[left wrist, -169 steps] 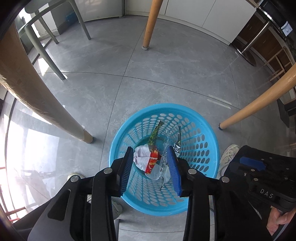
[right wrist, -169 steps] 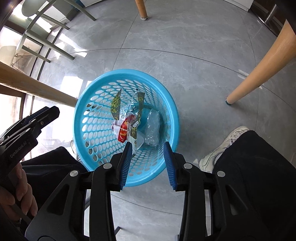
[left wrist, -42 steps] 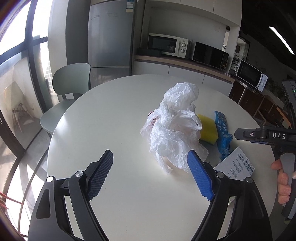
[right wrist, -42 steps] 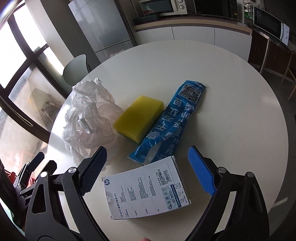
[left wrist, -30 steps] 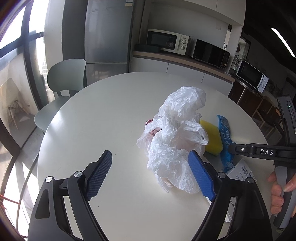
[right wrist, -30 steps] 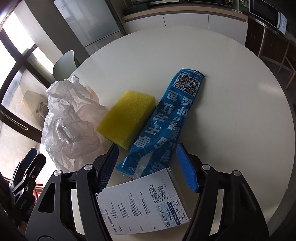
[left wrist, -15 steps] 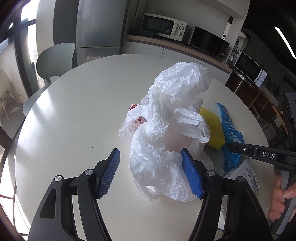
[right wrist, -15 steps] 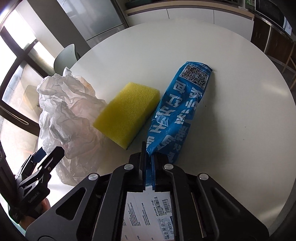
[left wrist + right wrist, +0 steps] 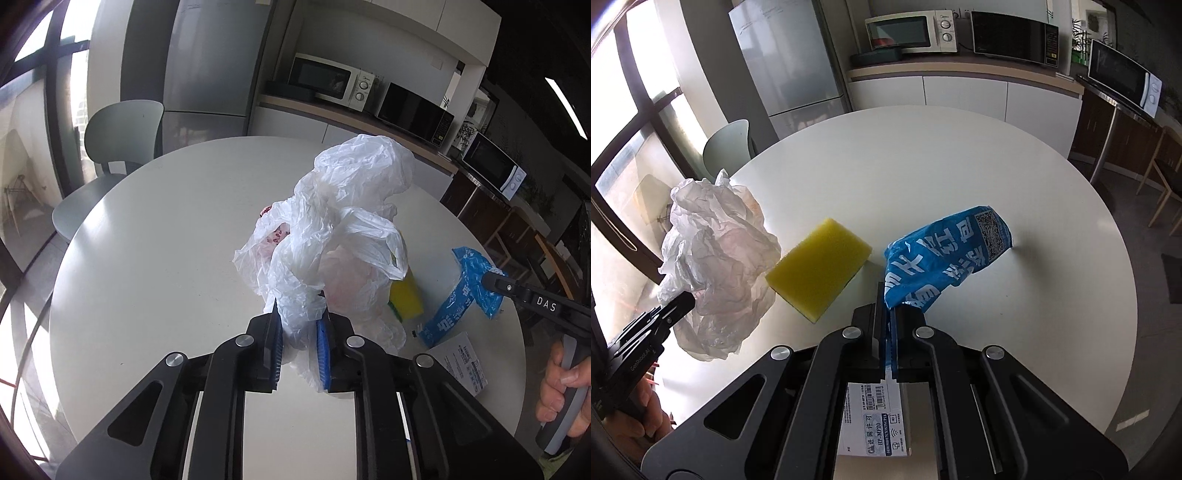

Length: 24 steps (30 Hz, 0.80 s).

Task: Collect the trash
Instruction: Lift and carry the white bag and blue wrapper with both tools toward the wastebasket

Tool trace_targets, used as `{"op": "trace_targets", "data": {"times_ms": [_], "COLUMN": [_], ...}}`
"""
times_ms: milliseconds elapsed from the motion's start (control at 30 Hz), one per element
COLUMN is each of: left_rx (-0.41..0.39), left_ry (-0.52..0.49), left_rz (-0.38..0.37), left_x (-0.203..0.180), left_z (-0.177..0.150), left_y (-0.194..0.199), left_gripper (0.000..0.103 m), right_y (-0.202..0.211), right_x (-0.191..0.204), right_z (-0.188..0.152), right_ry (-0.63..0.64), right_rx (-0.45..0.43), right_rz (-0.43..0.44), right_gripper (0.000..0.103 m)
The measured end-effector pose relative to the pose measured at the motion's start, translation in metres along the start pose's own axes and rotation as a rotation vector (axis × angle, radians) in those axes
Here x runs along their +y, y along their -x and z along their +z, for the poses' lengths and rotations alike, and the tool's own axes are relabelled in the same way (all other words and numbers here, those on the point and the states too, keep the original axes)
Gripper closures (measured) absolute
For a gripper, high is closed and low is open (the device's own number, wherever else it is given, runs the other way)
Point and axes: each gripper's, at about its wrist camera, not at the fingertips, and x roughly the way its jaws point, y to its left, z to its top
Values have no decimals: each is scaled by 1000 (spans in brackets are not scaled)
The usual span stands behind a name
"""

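The white bag is pinched at its lower folds between the narrowed fingers of the left hand-held gripper; the rest of it billows up ahead of the fingertips, and in the right wrist view its bulk hangs clear of the table. The blue wrapper is clamped by its near end in the right hand-held gripper, whose fingers are almost together on it; the free end juts up and to the right ahead of the fingertips, above the table.

Between the two catches, just left of the right gripper's fingertips, a yellow sponge lies flat on the table. Directly under the right gripper, a printed white box rests on the table, showing between the finger bases.

Beyond the table, ahead of the left gripper and to its left, a grey chair stands by a fridge. Microwaves line the counter at the back.
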Motion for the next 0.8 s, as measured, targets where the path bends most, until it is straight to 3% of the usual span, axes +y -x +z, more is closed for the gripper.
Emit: {"op": "trace_targets", "data": {"times_ms": [200, 800], "left_rx": [-63, -155], "left_ry": [-19, -77], "left_rz": [75, 121], "left_x": [-3, -29], "left_z": [-1, -49], "left_y": [31, 120], "left_gripper": [89, 89], "right_y": [32, 165], "right_x": [-7, -21], "right_z": [-4, -71], "right_ry": [18, 100], "right_rx": [-68, -239], "right_rz": [-7, 28], "right_gripper": [102, 102]}}
